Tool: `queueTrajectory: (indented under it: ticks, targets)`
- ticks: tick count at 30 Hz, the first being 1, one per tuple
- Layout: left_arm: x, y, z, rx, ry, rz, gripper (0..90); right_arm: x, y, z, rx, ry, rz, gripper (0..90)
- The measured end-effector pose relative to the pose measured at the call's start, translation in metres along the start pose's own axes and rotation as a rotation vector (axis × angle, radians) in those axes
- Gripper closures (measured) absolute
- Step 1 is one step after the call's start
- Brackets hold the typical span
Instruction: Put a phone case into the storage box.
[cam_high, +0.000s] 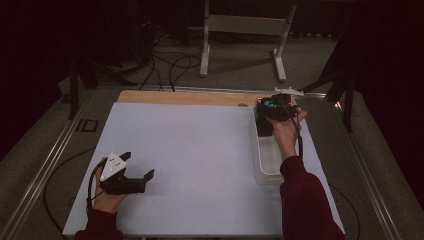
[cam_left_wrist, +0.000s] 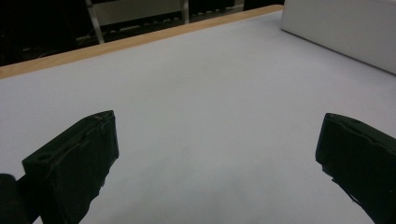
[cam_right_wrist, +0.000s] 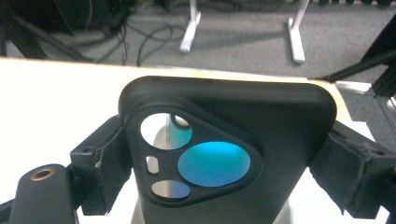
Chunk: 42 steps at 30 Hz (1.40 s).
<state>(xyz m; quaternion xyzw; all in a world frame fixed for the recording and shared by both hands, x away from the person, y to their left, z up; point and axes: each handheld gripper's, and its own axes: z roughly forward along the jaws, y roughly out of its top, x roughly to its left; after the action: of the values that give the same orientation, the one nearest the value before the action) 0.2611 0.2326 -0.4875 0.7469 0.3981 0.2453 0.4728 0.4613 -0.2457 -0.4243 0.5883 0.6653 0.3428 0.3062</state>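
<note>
A black phone case (cam_right_wrist: 233, 116) with a three-cornered camera cutout stands upright between the jaws of my right gripper (cam_right_wrist: 229, 163), which is shut on its two long sides. From above, that gripper (cam_high: 272, 107) holds the case (cam_high: 263, 126) over the far end of a white rectangular bin (cam_high: 267, 167) at the right of the table. My left gripper (cam_high: 137, 166) rests low at the near left of the white mat (cam_high: 190, 145), open with nothing between its jaws. Its own view has the gripper (cam_left_wrist: 219, 154) spread wide over bare mat.
A wooden strip (cam_high: 185, 97) runs along the table's far edge behind the mat. The bin's side wall (cam_left_wrist: 345, 32) shows ahead and to the right of the left gripper. White stand legs (cam_high: 205, 55) and cables (cam_high: 165, 65) lie on the floor beyond the table.
</note>
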Motion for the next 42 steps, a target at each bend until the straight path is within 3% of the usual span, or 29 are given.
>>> queueTrajectory:
  ticks: [4, 9, 11, 17, 23, 28, 32, 42]
  targets:
    - [0.0, 0.0, -0.001, -0.005, -0.002, -0.001, 0.0, 0.004, -0.003, 0.01, 0.034, -0.021, -0.024, 13.1]
    - [0.001, 0.0, -0.001, -0.005, -0.003, -0.007, 0.0, 0.005, -0.003, 0.019, 0.031, -0.031, -0.027, 12.6]
    - [0.0, 0.0, -0.001, -0.002, -0.009, -0.008, 0.0, 0.002, -0.003, 0.022, 0.023, -0.036, -0.006, 11.7]
    - [0.0, 0.0, 0.0, 0.013, -0.016, -0.013, 0.0, 0.003, -0.002, 0.021, 0.044, -0.031, -0.068, 7.3]
    - [0.0, 0.0, 0.001, 0.015, -0.016, -0.012, 0.0, 0.0, 0.001, 0.016, 0.002, -0.033, -0.047, 7.1]
    - [0.0, 0.0, 0.0, 0.011, -0.014, -0.011, 0.0, -0.003, 0.002, 0.008, -0.027, -0.012, -0.018, 7.2]
    - [0.001, 0.0, 0.0, 0.007, -0.009, -0.014, 0.0, -0.007, -0.002, -0.007, -0.045, 0.032, 0.009, 7.3]
    - [0.002, 0.001, -0.002, -0.006, -0.002, -0.02, 0.0, -0.005, -0.027, -0.051, -0.101, 0.117, -0.036, 7.3]
